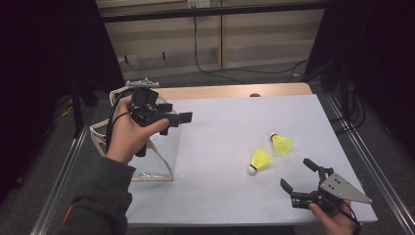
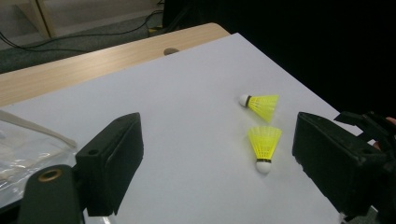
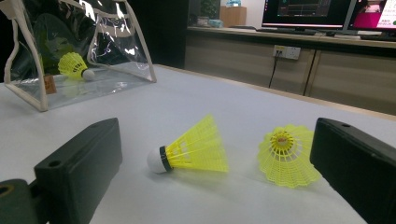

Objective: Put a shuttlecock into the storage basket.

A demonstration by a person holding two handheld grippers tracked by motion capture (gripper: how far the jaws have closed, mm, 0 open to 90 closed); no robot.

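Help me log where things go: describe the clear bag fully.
The clear bag stands open at the table's left edge, see-through glossy plastic with cream trim and a small brown tag. One yellow shuttlecock lies inside on its floor. In the high view the left gripper hovers over it, jaws open and empty.

Two neon-yellow shuttlecocks are lying on their sides on the white bench, close together but not touching. The nearer shuttlecock [image 1: 259,160] points its white cork toward the person's side, skirt fanned away. The farther shuttlecock [image 1: 281,143] has its cork aimed the opposite way. A third shuttlecock [image 3: 74,66] lies inside the clear bag [image 3: 112,51], well apart from the pair.
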